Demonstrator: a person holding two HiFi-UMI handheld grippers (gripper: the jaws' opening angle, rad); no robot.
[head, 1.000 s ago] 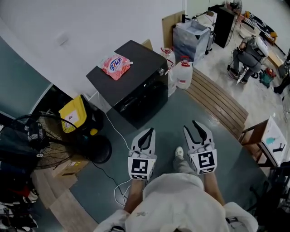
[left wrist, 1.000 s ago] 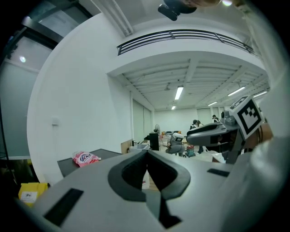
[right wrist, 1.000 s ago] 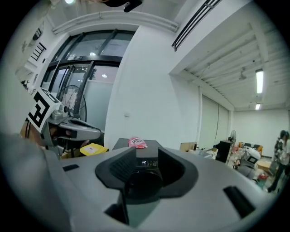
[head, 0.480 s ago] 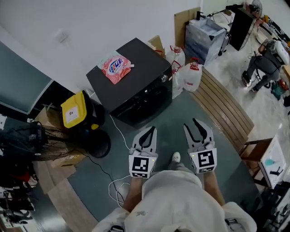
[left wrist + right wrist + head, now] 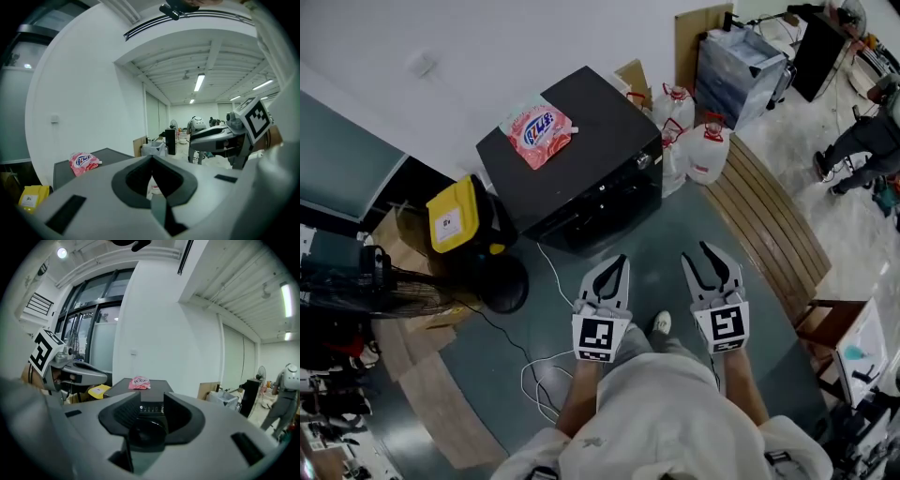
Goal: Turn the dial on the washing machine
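Pink pouch lies on washer; jugs stand beside it. Left gripper jaws together; right gripper jaws slightly apart, both empty.

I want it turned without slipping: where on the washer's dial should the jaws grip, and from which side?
Pinch the dial across its rim, coming straight at the front of the washer. It's a small knob sticking out of the front panel's upper right, so likely only its sides offer opposing faces.

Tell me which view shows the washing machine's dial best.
Head view: the dial shows as a silver knob on the front edge of the washing machine. The right gripper view shows it tiny; the left gripper view only the machine's top.
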